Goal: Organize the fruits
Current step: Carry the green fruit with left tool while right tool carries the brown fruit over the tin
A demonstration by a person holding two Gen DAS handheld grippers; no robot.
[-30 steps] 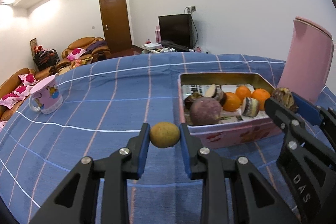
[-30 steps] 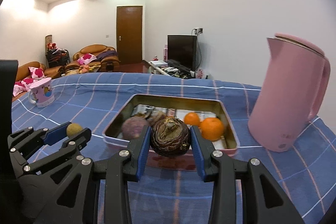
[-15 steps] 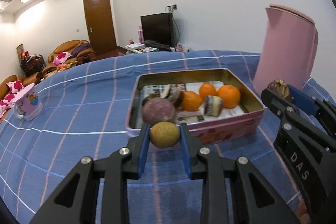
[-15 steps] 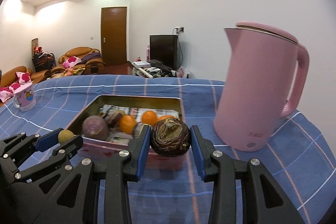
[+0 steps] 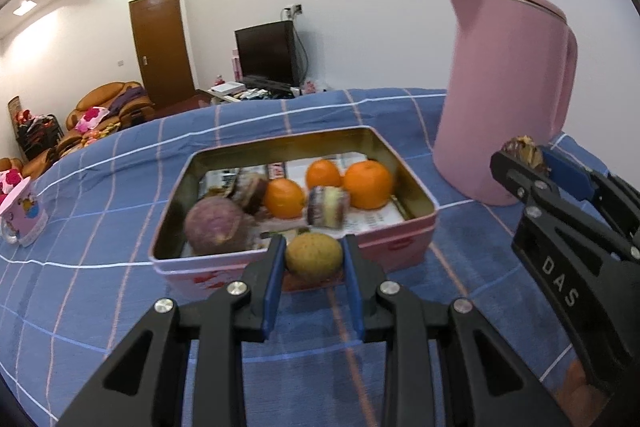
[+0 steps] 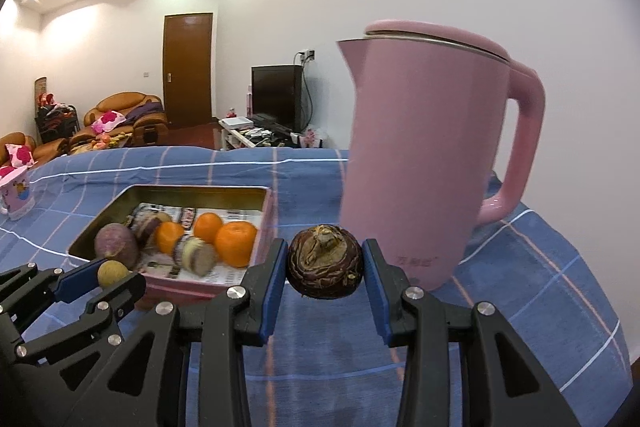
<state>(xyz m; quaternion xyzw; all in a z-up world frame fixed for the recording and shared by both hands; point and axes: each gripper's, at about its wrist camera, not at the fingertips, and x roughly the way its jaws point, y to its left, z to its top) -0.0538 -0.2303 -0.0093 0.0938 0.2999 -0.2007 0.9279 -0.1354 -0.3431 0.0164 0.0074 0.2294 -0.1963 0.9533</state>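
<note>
My left gripper point(image 5: 314, 259) is shut on a small yellow-brown fruit point(image 5: 314, 256), held just in front of the near wall of a pink tin box point(image 5: 416, 239). The box holds oranges point(image 5: 367, 184), a purple round fruit point(image 5: 214, 225) and cut purple pieces point(image 5: 326, 211). My right gripper point(image 6: 325, 262) is shut on a dark brown wrinkled fruit point(image 6: 325, 262), to the right of the box point(image 6: 269, 219) and close in front of a pink kettle point(image 6: 420, 155). The left gripper point(image 6: 112, 273) also shows at the lower left of the right wrist view with its fruit point(image 6: 112, 273).
The pink kettle point(image 5: 504, 91) stands right of the box on a blue checked tablecloth point(image 5: 100, 187). A pink printed mug point(image 5: 22, 213) sits far left. Beyond the table lie sofas, a door and a TV point(image 5: 266, 53).
Both grippers have swung to the right across the table with their fruits held. The box now lies straight ahead of the left gripper, and the kettle looms larger before the right one.
</note>
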